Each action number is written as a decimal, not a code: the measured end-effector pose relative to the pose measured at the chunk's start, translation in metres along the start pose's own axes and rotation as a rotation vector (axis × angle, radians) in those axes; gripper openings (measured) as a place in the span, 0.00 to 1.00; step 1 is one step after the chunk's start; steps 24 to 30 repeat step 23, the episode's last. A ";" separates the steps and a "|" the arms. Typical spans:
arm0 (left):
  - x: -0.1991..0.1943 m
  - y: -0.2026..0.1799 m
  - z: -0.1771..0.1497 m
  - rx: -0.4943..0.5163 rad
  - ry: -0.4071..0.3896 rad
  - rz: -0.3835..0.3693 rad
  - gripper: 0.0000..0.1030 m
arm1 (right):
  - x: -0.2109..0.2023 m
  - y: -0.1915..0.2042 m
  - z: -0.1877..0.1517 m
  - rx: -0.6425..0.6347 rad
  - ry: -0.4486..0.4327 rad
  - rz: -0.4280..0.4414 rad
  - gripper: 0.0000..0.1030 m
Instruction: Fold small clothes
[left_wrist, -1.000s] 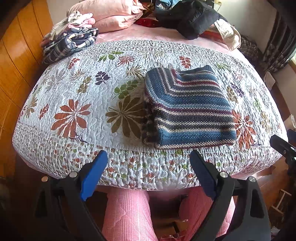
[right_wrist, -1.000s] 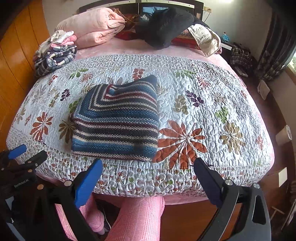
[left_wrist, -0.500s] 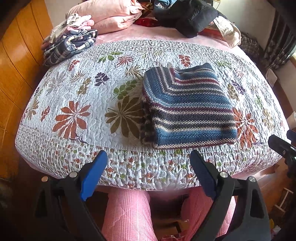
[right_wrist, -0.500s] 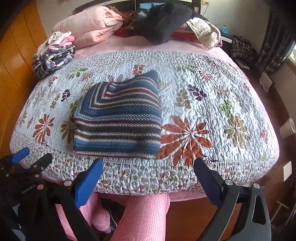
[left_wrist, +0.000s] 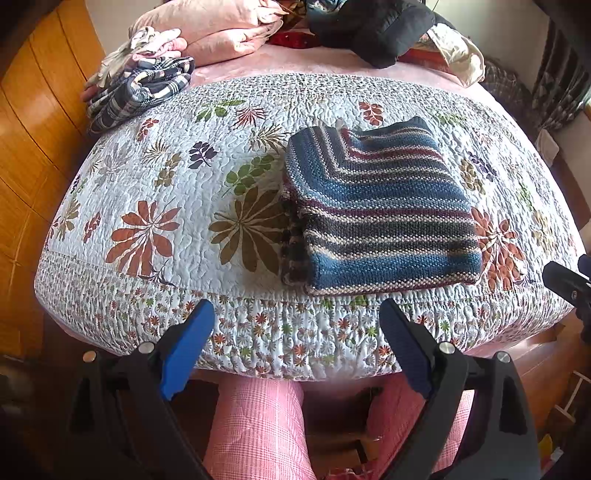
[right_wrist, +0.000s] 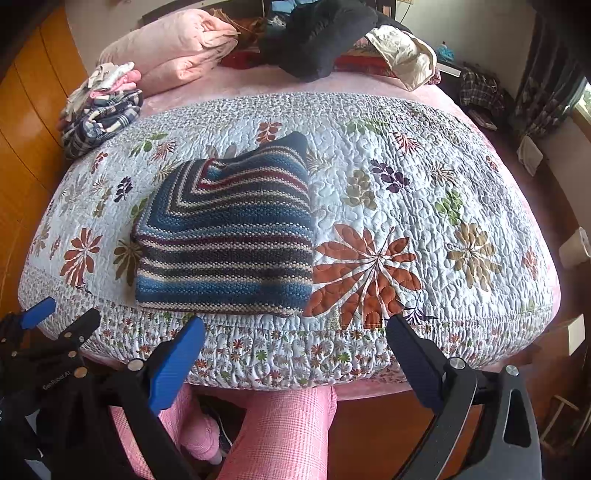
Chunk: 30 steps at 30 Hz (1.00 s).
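— While both tools hang off the near edge of the bed, how many things does the count give?

— One folded striped knit sweater in blue, maroon and cream, lying on one white quilted bedspread printed with leaves and flowers. It sits towards the near edge, right of centre in the left wrist view and left of centre in the right wrist view.

— And the grippers?

— Two. The left gripper has its two blue-padded fingers spread wide with nothing between them. The right gripper stands the same, fingers apart and holding nothing. Both hang clear of the sweater, just short of the bedspread's ruffled edge.

— Which way does the sweater lie?

— It is a flat, roughly square packet. Its stripes run left to right across the bed in the near half and bend into a chevron towards the far left corner. The near hem lies parallel to the bed's edge. A long axis cannot be told with certainty; it looks slightly wider than deep.

— What else is there?

— At the far left corner, one stack of folded clothes with a navy plaid piece beneath paler ones. Behind that, one folded pink duvet, one black garment heaped at the head, and one cream garment beside it. Two legs in pink checked trousers show below the fingers.
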<state>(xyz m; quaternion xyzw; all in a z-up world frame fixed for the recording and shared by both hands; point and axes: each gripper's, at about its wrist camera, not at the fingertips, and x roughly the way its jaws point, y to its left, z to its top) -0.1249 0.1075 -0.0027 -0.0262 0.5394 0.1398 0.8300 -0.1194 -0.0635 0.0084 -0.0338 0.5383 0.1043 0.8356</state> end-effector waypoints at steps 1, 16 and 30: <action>0.001 0.000 0.000 0.001 0.001 0.001 0.87 | 0.001 -0.001 0.000 0.002 0.002 0.001 0.96; 0.003 -0.001 -0.001 0.003 0.005 0.000 0.87 | 0.002 -0.003 0.003 0.009 -0.012 -0.013 0.96; 0.002 0.000 0.001 -0.006 0.000 -0.002 0.87 | -0.001 -0.001 0.006 0.007 -0.022 -0.002 0.96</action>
